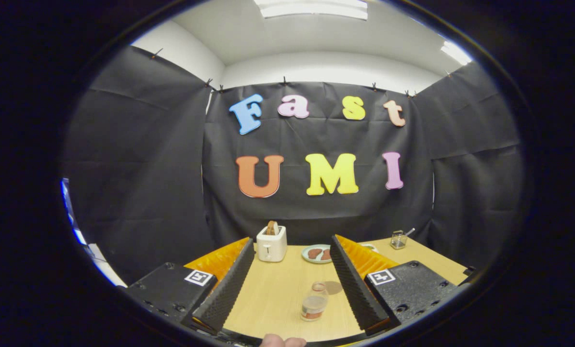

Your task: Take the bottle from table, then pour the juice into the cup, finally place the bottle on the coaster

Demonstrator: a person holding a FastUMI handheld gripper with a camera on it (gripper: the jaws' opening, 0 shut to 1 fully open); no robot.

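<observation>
The gripper (289, 289) hung spread wide over the worktop (277, 289), the bottle (314, 302) standing between its fingers near the front edge (closer to the right one). Closing off-centre, I judged, could knock the bottle over.

plate (316, 253): right part hidden behind right finger | small glass (398, 239): contents too small to tell
</observation>
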